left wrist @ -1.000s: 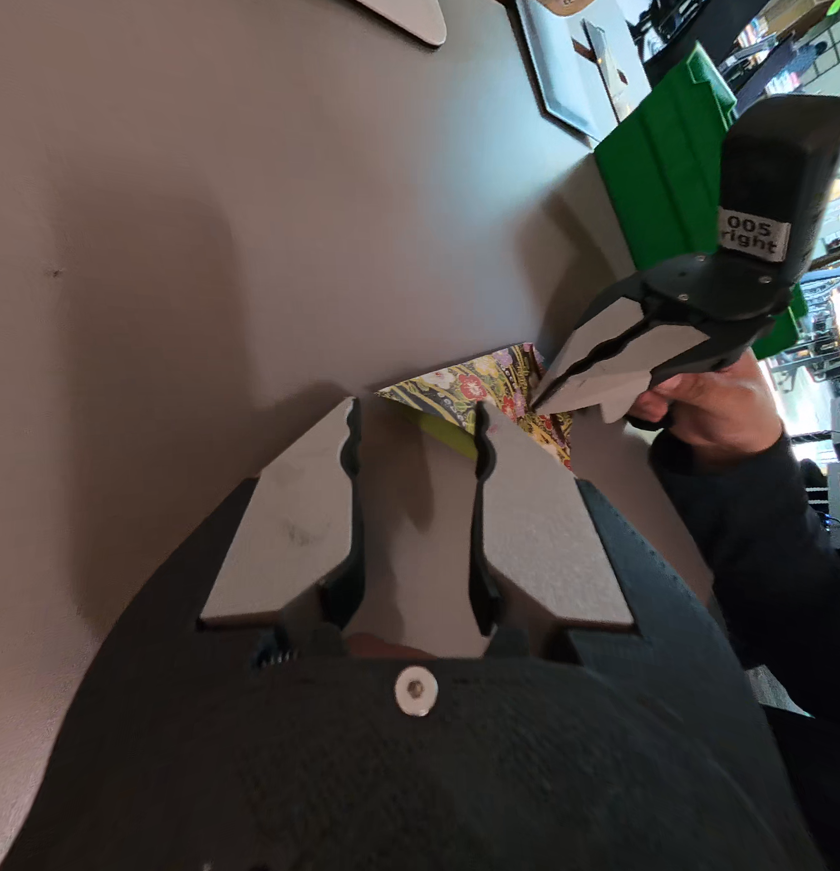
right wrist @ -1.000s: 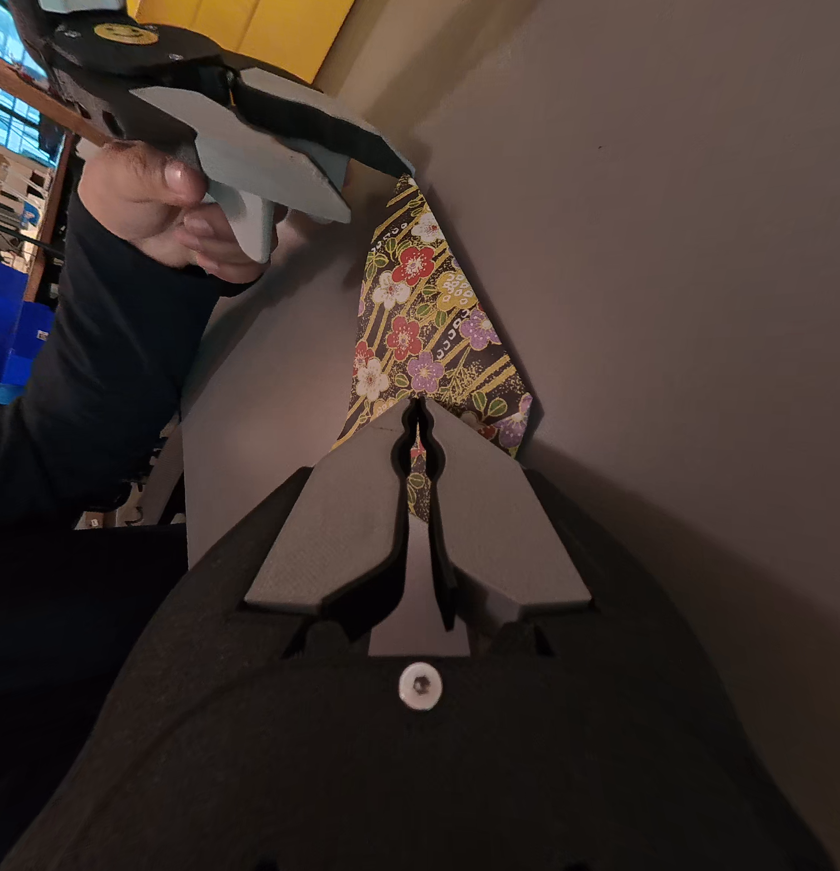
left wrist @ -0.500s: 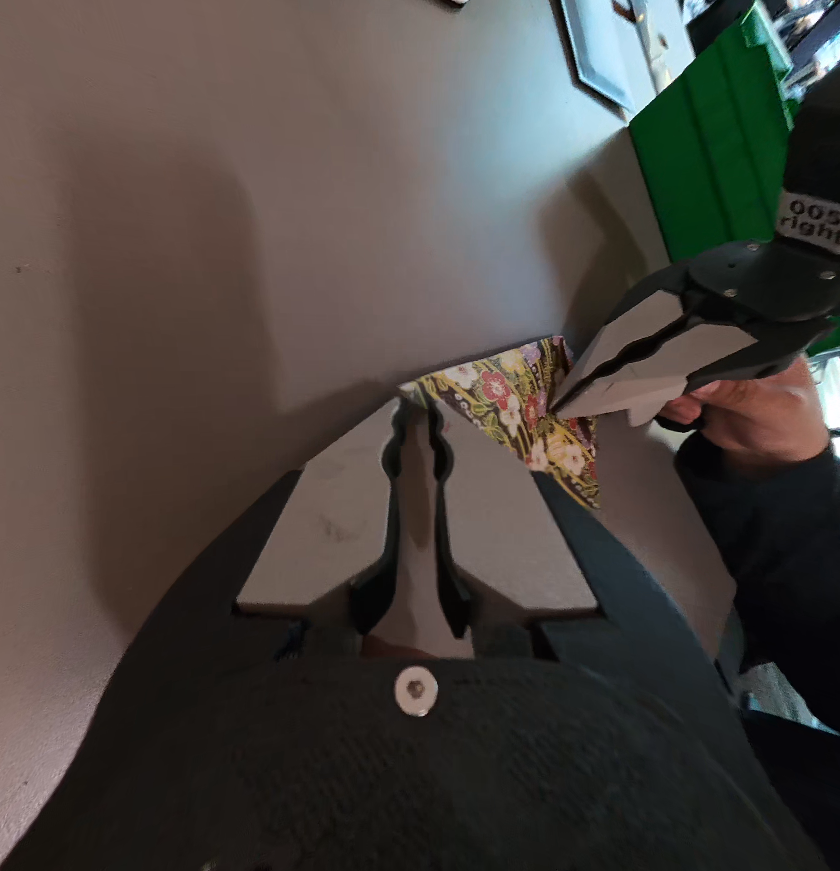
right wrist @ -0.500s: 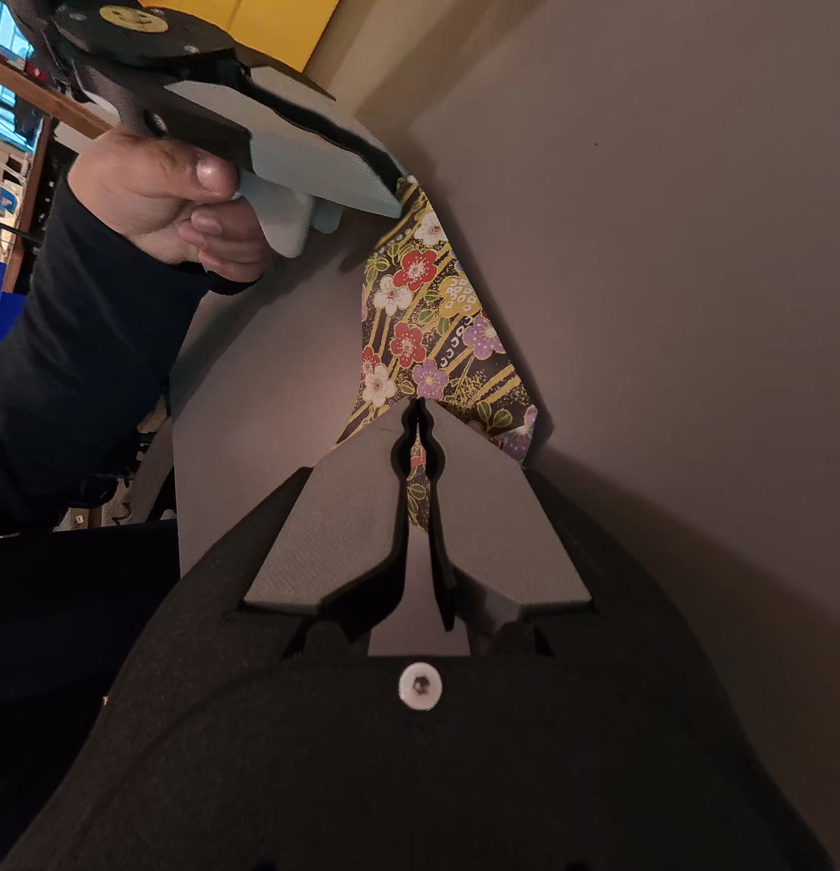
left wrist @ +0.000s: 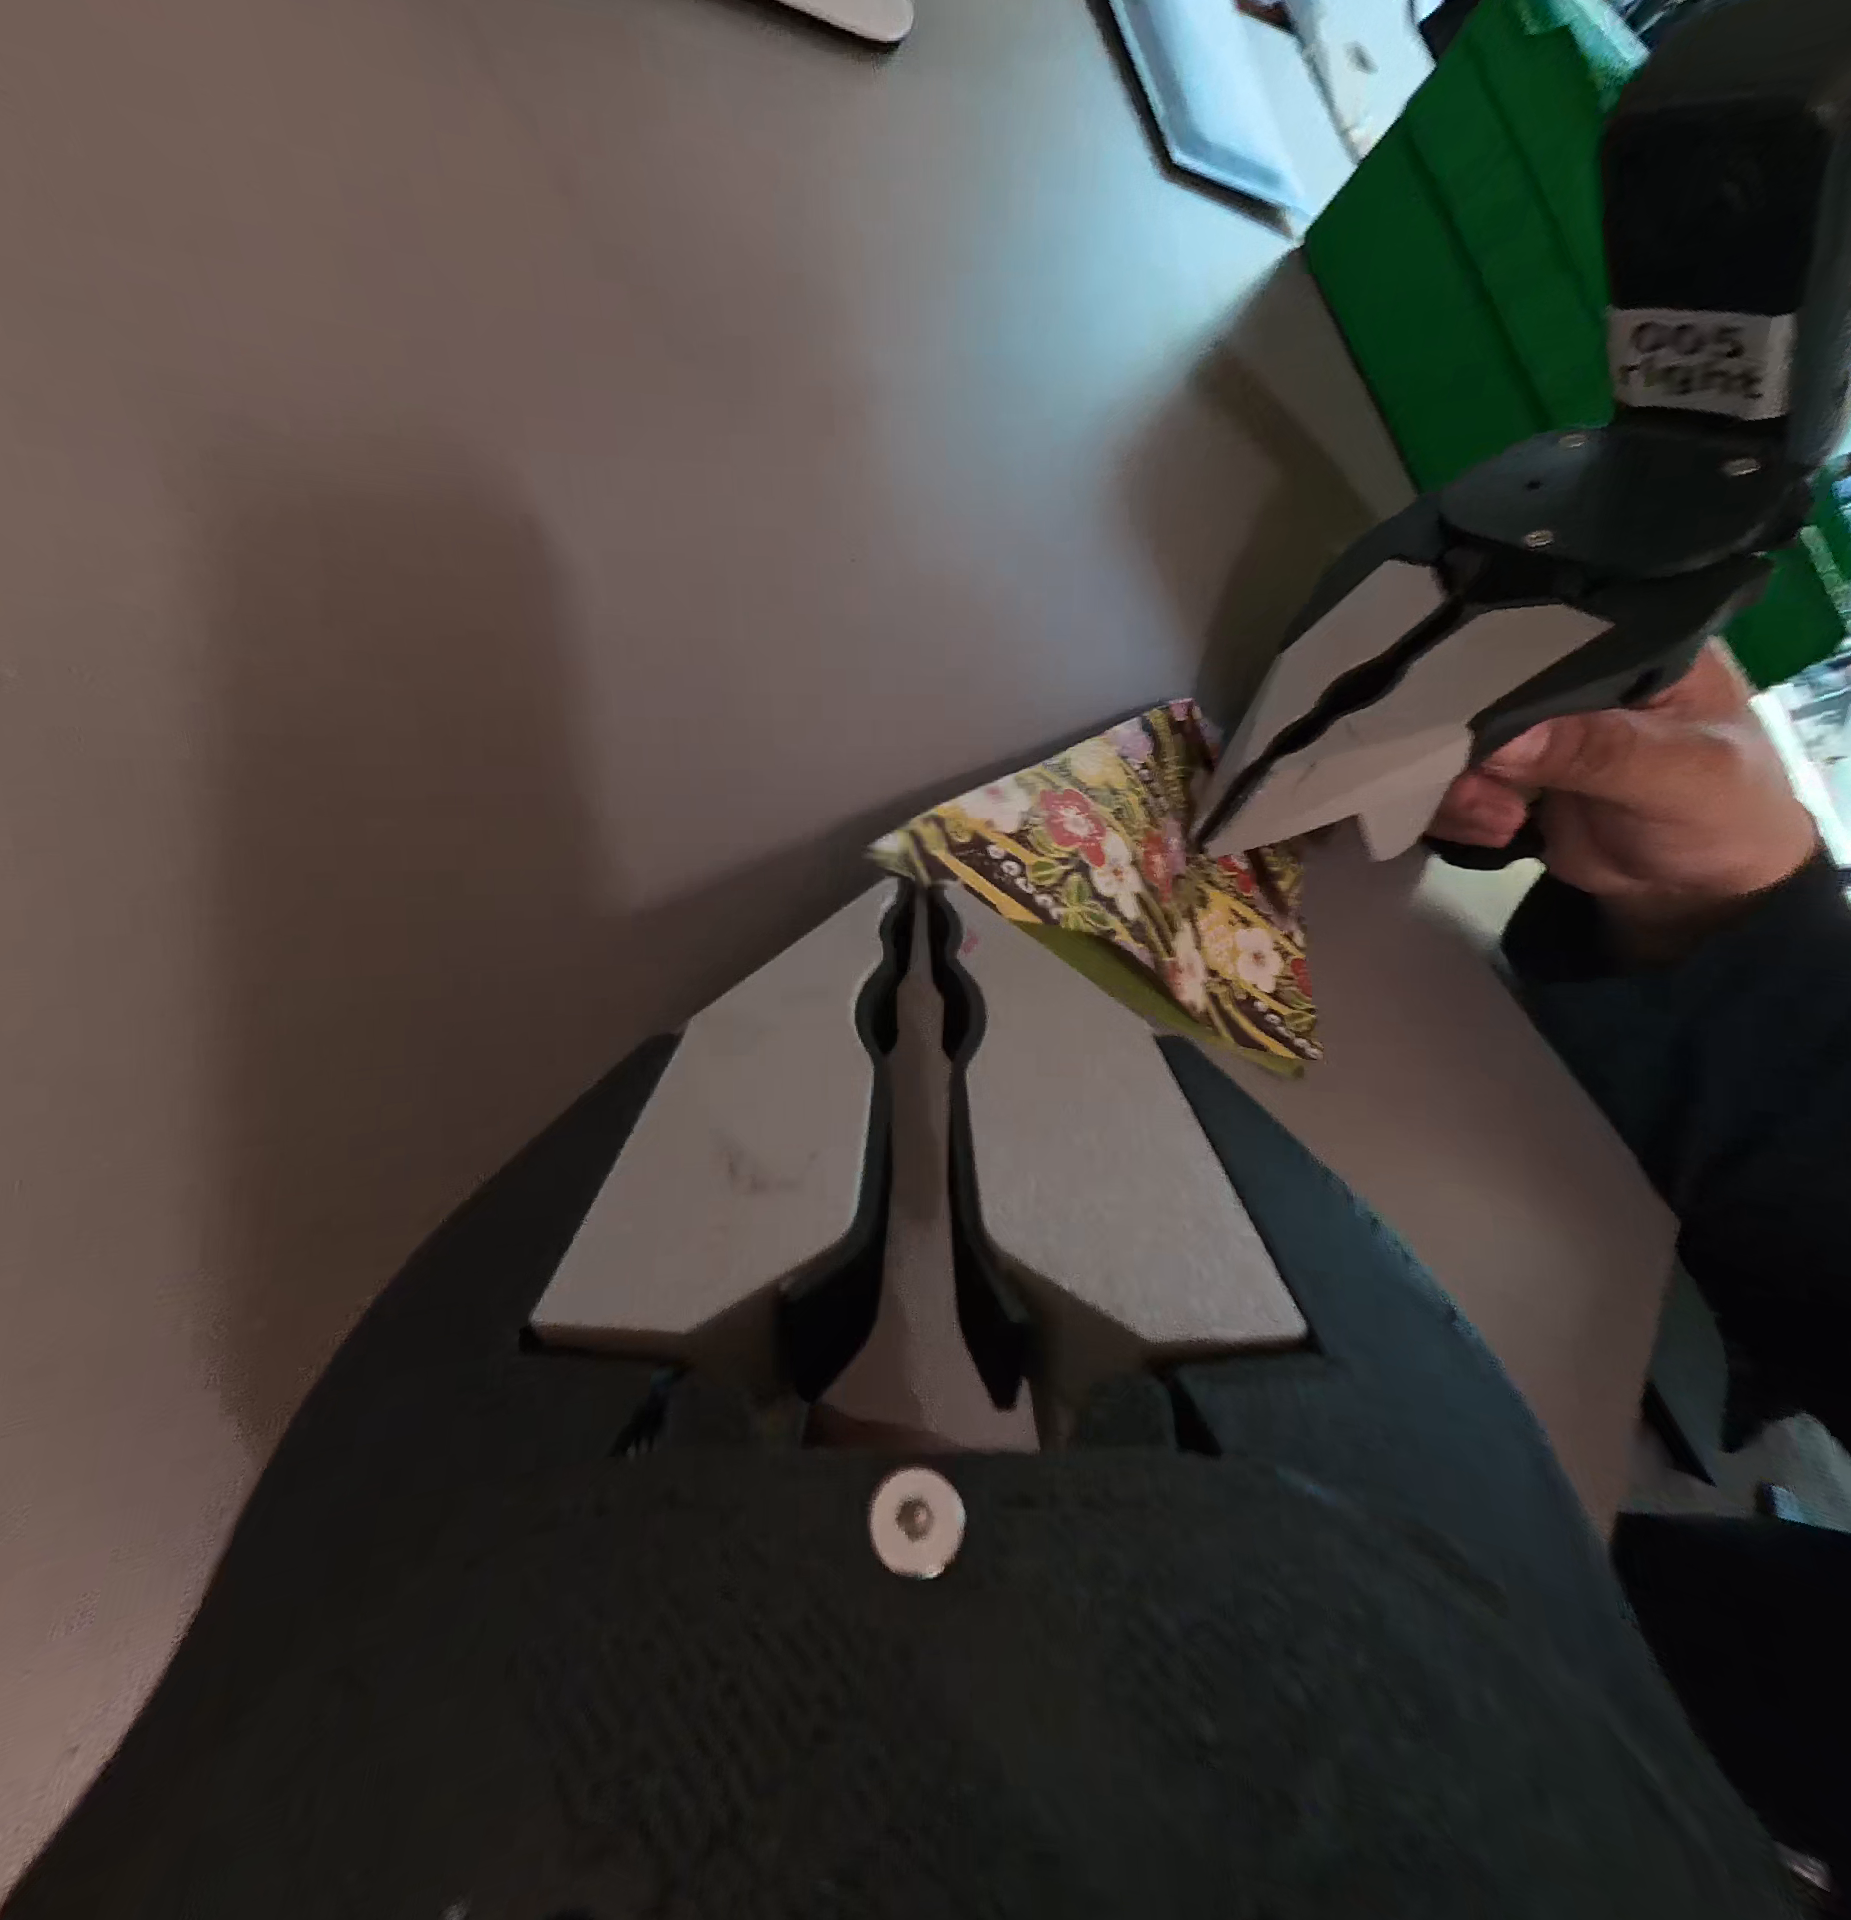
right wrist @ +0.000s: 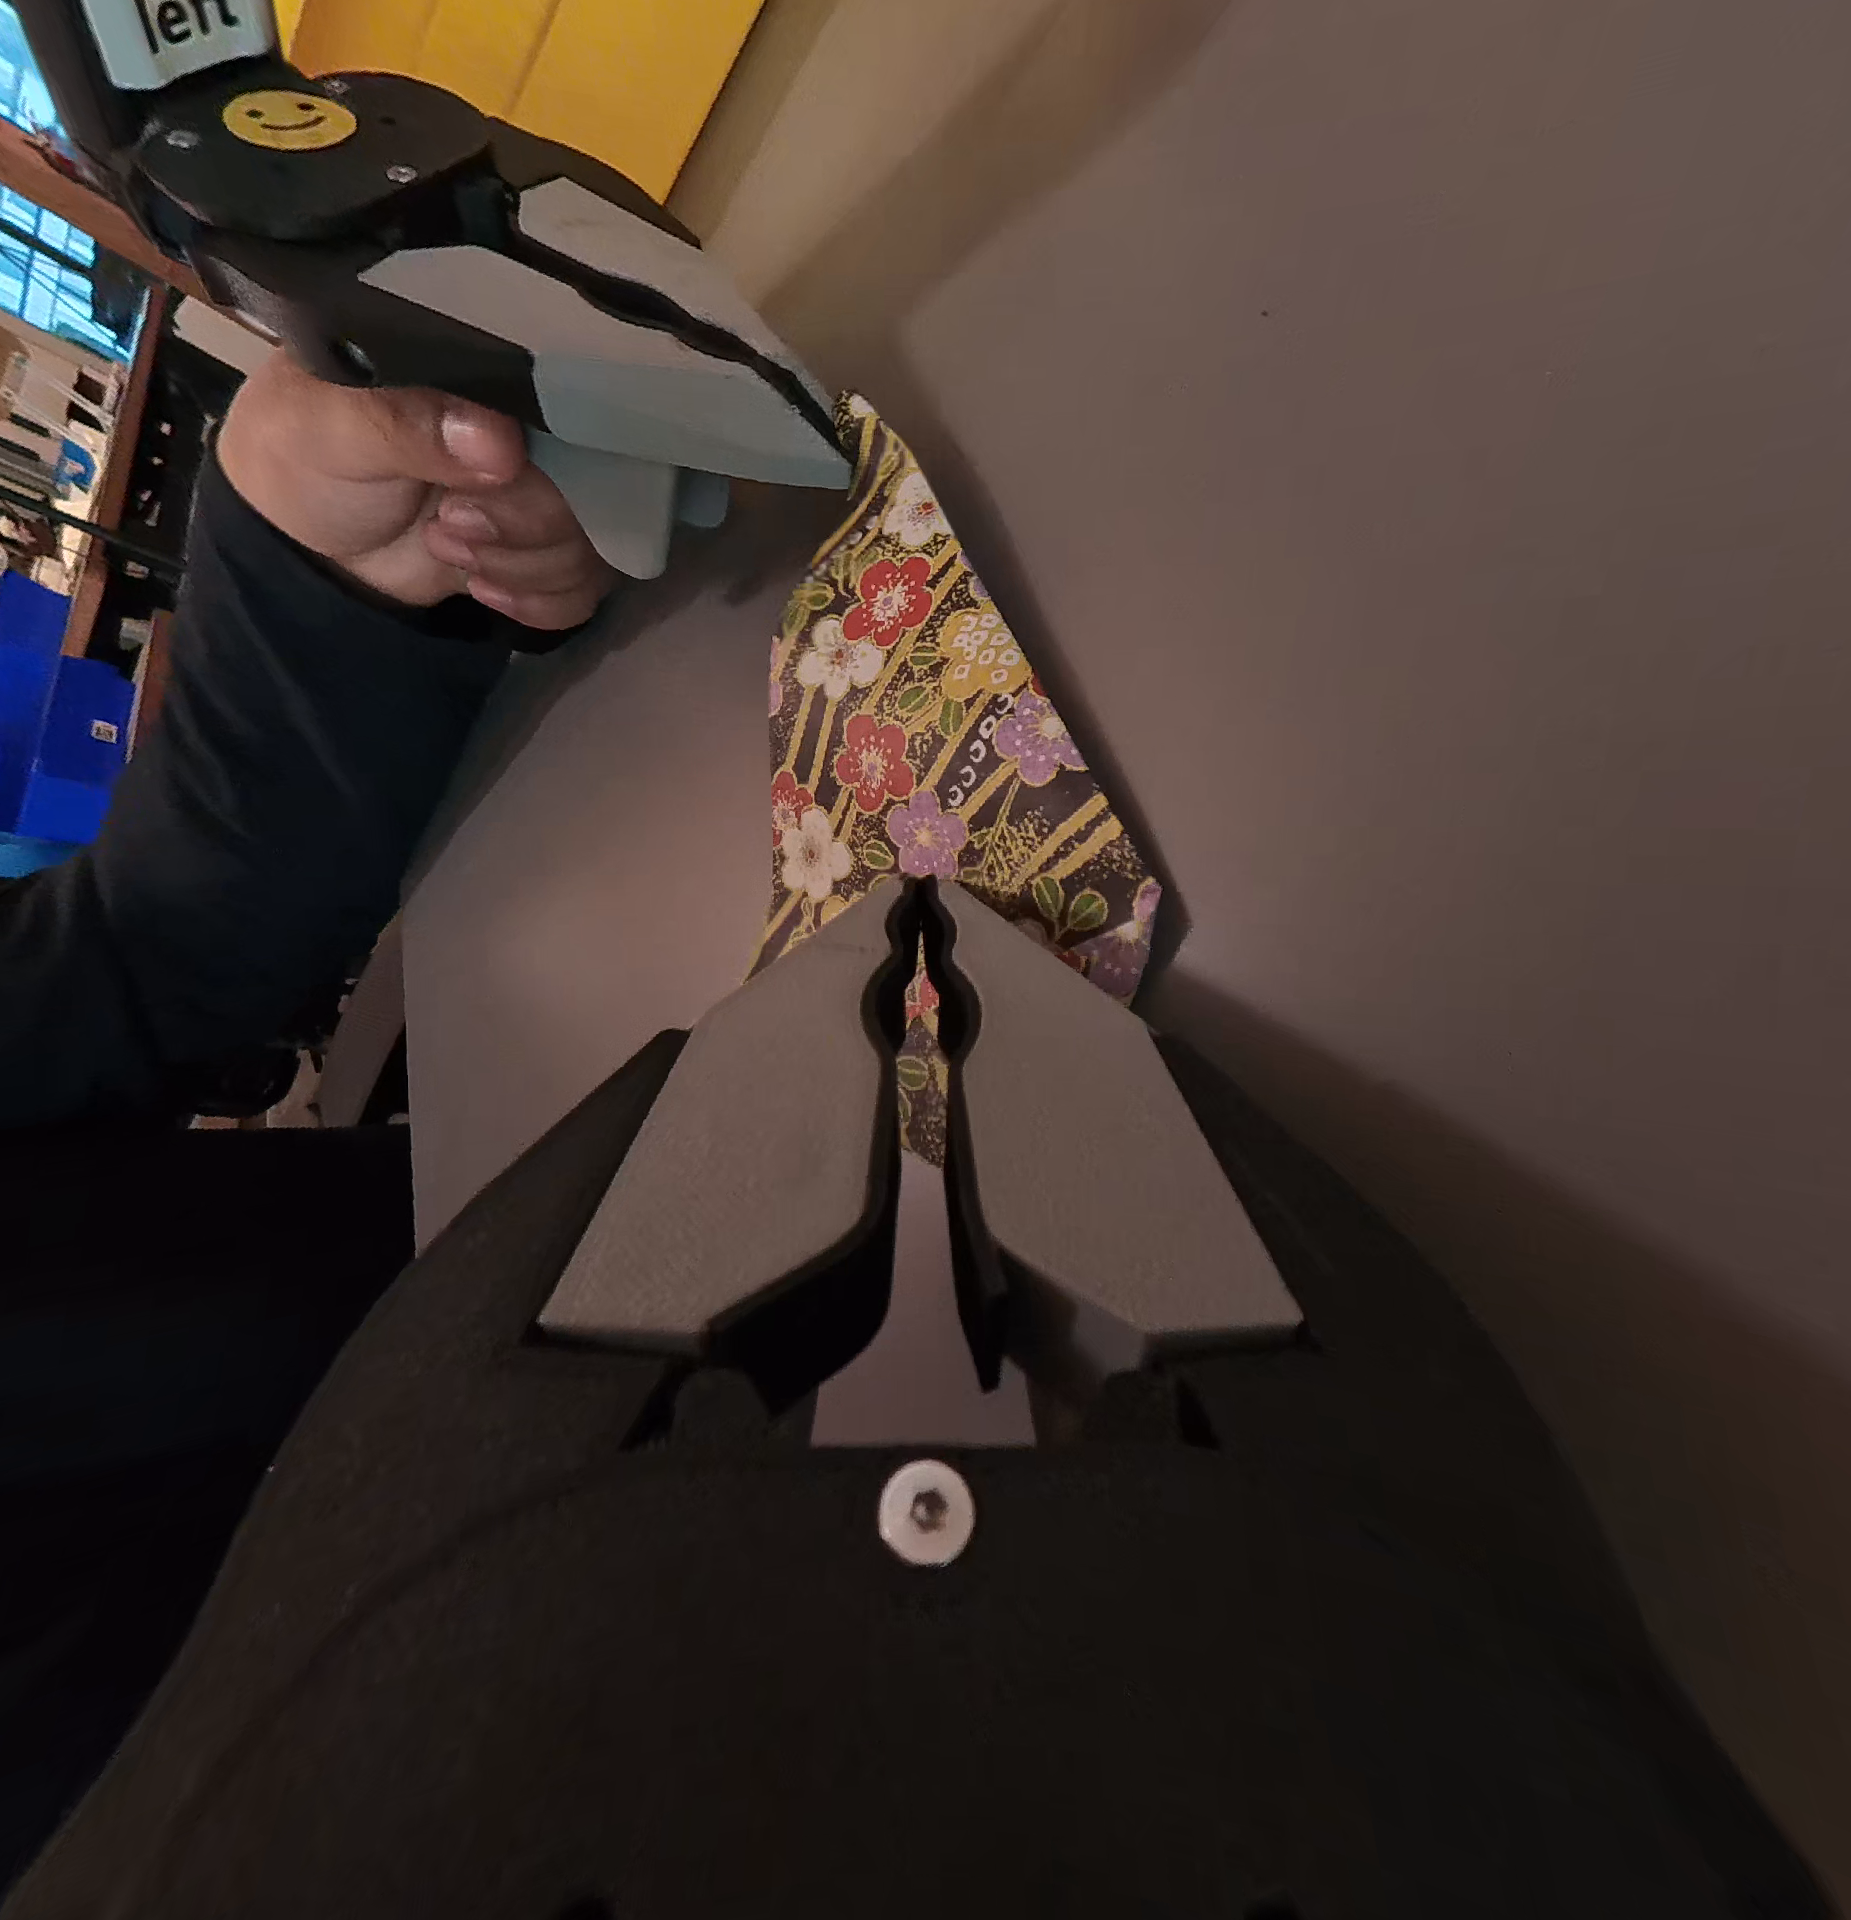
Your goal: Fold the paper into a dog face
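The paper [left wrist: 1129,868] is a folded sheet with a dark floral print and a green underside; it also shows in the right wrist view [right wrist: 900,707]. It is held just above the grey table [left wrist: 433,468]. My left gripper [left wrist: 916,891] is shut on the paper's near corner. It shows in the right wrist view [right wrist: 838,442] at the paper's far tip. My right gripper [right wrist: 923,891] is shut on the opposite end, and paper shows between its fingers. It shows in the left wrist view [left wrist: 1217,816] pinching the paper's upper right part.
A green box [left wrist: 1472,260] stands past the table's far edge, next to a flat framed panel [left wrist: 1212,104]. A yellow box [right wrist: 547,62] and blue bins [right wrist: 38,727] lie beyond the table. A person's hands and dark sleeves [right wrist: 277,779] hold both grippers. There is about 10 cm between the tips of the two grippers.
My left gripper went from open around the paper's corner to shut on it. My right gripper stayed shut on the paper throughout. The paper shifted slightly.
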Action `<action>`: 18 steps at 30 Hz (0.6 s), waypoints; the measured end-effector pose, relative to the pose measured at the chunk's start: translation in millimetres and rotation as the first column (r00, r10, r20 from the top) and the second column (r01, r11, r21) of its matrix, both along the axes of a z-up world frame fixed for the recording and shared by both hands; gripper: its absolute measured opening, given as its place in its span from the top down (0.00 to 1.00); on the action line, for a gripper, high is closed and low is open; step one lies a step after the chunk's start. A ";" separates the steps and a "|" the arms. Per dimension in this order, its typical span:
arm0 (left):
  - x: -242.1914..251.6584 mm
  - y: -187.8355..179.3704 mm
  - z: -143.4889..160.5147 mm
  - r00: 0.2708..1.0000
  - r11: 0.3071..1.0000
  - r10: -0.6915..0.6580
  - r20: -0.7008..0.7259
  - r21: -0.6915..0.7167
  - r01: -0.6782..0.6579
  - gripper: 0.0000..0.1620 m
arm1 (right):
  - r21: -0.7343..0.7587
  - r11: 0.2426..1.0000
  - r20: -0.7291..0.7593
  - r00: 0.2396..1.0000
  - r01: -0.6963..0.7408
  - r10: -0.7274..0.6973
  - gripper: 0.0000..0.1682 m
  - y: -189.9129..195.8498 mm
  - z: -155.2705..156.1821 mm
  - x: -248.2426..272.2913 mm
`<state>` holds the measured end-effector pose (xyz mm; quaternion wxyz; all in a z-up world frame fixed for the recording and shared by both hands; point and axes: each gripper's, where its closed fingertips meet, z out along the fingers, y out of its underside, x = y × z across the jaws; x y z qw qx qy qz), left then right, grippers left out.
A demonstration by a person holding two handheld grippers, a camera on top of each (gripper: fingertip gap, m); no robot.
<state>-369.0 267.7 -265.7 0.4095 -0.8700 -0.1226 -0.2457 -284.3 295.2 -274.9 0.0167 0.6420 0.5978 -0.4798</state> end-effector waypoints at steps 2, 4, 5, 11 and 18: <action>0.4 -1.8 6.7 0.997 0.999 0.000 0.083 0.038 -0.003 0.88 | -0.007 1.000 0.000 1.000 0.001 -0.001 1.00 0.4 0.2 -0.1; -6.5 -2.9 10.4 0.989 0.997 0.036 0.147 0.058 -0.045 0.80 | -0.018 1.000 0.000 1.000 0.004 -0.004 1.00 1.0 0.6 -0.2; -9.4 -3.3 12.0 0.985 0.996 0.049 0.168 0.065 -0.060 0.79 | -0.020 1.000 0.001 1.000 0.005 -0.005 1.00 1.2 0.6 -0.3; -16.1 1.2 6.2 0.978 0.991 0.121 0.168 0.027 -0.128 0.76 | -0.005 1.000 0.001 1.000 0.004 -0.004 1.00 1.1 0.1 -0.2; -1.2 5.1 5.6 0.962 0.993 0.113 0.247 0.008 -0.118 0.78 | 0.003 1.000 0.001 1.000 0.006 -0.006 1.00 1.2 -0.1 -0.2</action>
